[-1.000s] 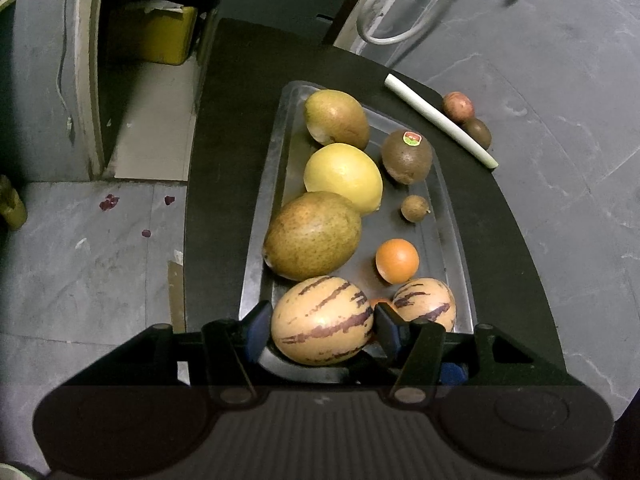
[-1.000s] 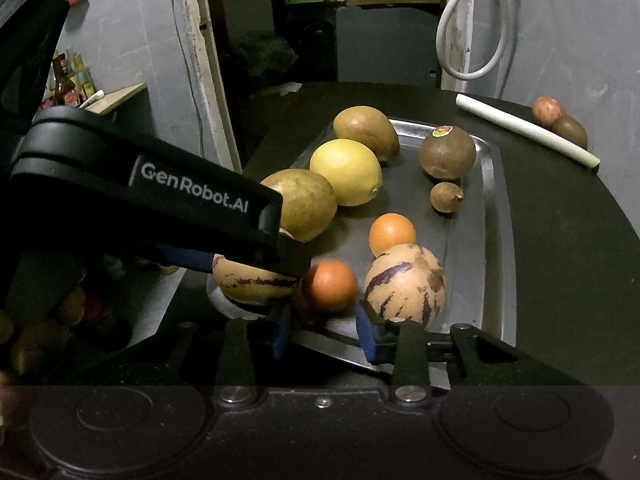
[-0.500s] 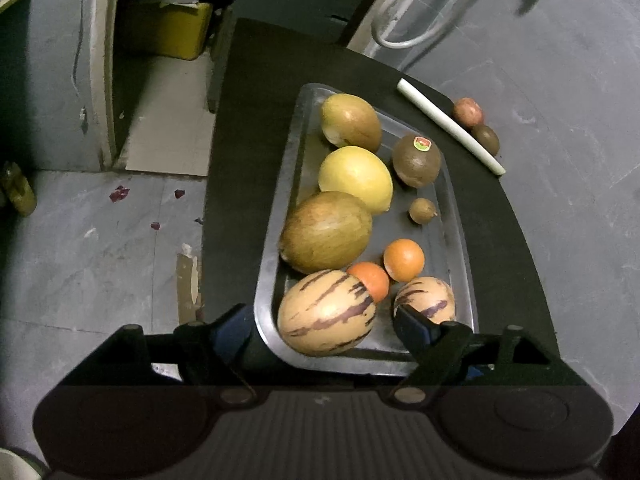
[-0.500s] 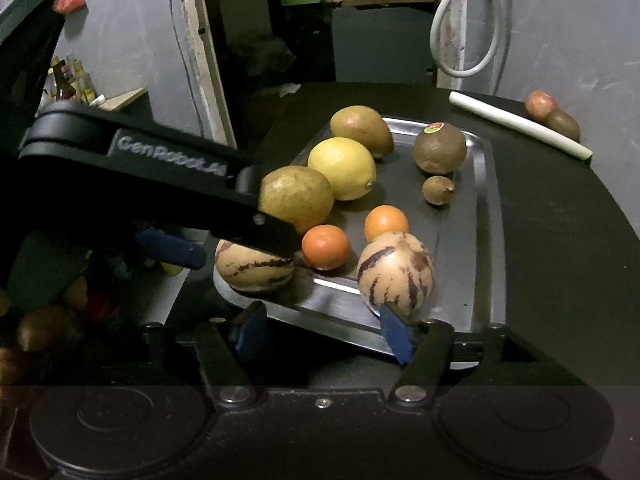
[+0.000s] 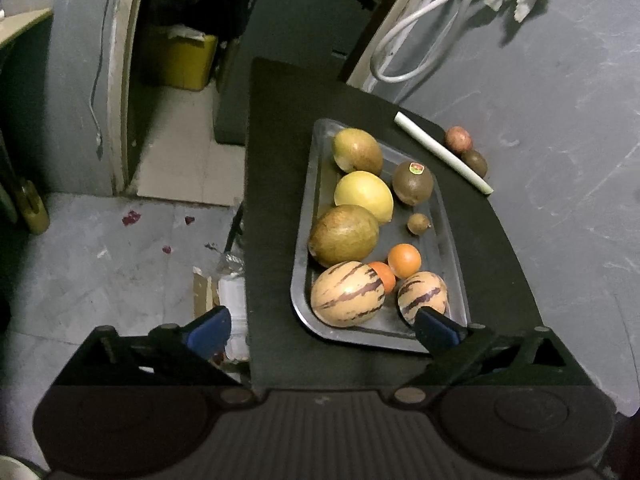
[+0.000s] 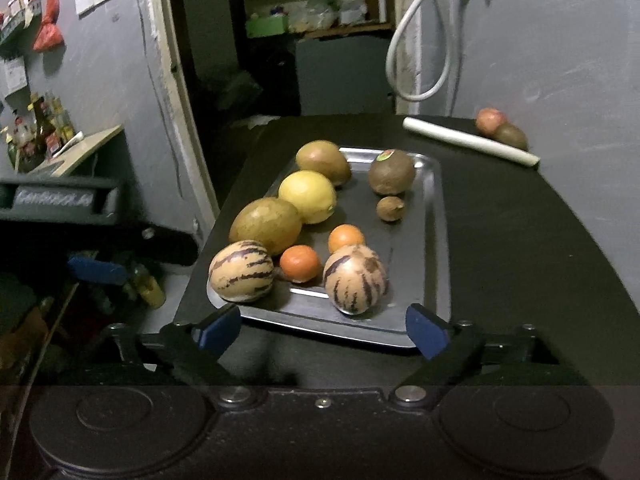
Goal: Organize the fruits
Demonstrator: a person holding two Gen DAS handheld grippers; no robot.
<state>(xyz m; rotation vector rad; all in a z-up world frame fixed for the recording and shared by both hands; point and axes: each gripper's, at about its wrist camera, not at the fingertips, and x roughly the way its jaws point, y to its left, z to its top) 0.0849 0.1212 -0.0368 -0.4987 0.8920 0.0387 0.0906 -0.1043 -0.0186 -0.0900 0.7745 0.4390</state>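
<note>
A metal tray (image 5: 454, 248) (image 6: 430, 216) on a black table holds several fruits: two striped melons (image 5: 347, 294) (image 6: 242, 271), two small oranges (image 5: 404, 259) (image 6: 300, 263), a yellow lemon (image 5: 363, 196) (image 6: 307, 196), two greenish mangoes (image 5: 344, 235), a kiwi with a sticker (image 5: 413, 182) (image 6: 391, 171) and a small brown fruit (image 5: 418, 223). My left gripper (image 5: 320, 330) is open and empty, held back above the tray's near edge. My right gripper (image 6: 322, 330) is open and empty at the tray's near edge.
A white tube (image 5: 442, 158) (image 6: 470, 141) lies at the table's far right, with a reddish fruit (image 5: 458, 138) (image 6: 490, 120) and a brown fruit (image 5: 475, 162) behind it. The table's left edge drops to the floor. The left gripper's body (image 6: 60, 204) shows at the left of the right wrist view.
Both grippers have opened and pulled back from the tray. The left let go of the big striped melon; the right let go of a small orange. Both fruits now rest on the tray.
</note>
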